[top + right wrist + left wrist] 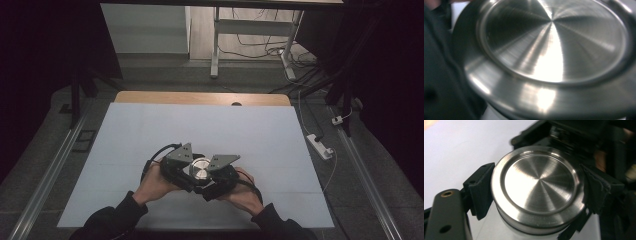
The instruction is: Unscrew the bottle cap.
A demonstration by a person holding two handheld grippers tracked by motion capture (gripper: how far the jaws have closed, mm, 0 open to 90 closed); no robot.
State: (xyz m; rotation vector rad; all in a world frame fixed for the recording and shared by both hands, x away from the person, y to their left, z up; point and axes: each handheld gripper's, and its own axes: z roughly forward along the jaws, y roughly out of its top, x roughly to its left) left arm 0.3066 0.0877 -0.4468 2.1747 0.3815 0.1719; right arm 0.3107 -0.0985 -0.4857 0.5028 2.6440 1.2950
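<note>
Steel lid (537,186), unmarked, sits clamped by the left gripper (536,195); right gripper (220,176) grip unclear.

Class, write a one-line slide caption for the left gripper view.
Left tongs clamp a round brushed-steel lid above the white table.

Lab-like recording space, dark curtains (45,60), white-covered table (150,130), floor rails (50,170), loose cables (305,75), power strip (320,145)
</note>
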